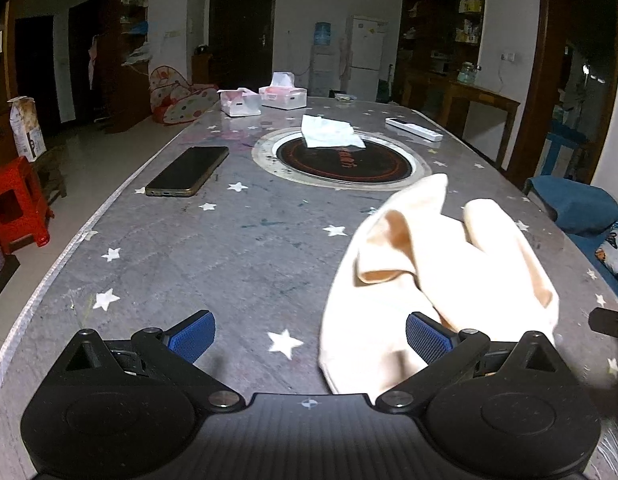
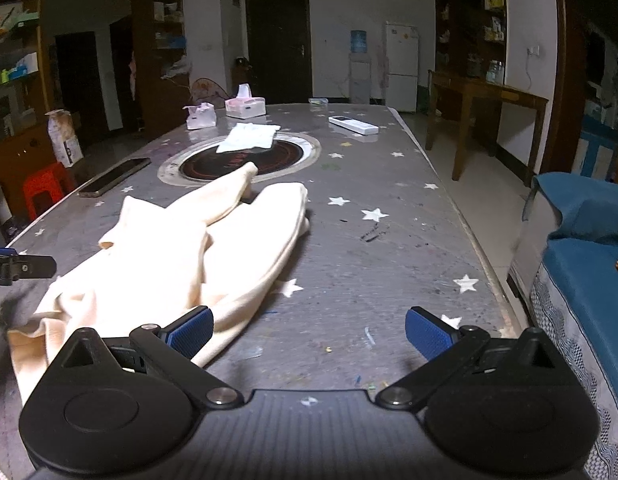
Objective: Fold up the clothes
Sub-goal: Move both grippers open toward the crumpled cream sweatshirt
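Observation:
A cream garment lies crumpled on the grey star-patterned table, its two long parts pointing toward the round hob. In the left wrist view my left gripper is open, low over the table, its right finger beside the garment's near edge. From the right wrist, the same cream garment spreads to the left. My right gripper is open with bare table between its fingers; its left pad is at the garment's near hem. The left gripper's tip pokes in at the left edge.
A phone lies left of the round inset hob, which has a white cloth on it. Tissue boxes and a white remote sit farther back. Blue seating borders the table's right side, and a red stool stands left.

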